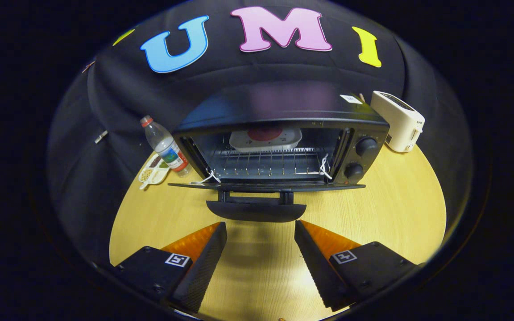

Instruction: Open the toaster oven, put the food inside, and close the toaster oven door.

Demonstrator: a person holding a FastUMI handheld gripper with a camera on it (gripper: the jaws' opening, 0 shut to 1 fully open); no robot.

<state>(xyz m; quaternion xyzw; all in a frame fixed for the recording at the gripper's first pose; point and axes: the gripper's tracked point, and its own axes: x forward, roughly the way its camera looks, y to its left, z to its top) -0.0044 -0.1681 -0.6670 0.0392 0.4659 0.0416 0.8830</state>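
A black toaster oven stands on the wooden table, straight ahead of my fingers. Its door lies folded down flat, with the handle pointing toward me. Inside, on the wire rack, sits a white plate with a round red piece of food toward the back. My gripper is open, its fingertips just short of the door handle, one on either side. Nothing lies between the fingers.
A clear water bottle with a red cap stands left of the oven, beside a small snack packet. A white pop-up toaster is at the oven's right rear. Two black knobs are on the oven's right panel.
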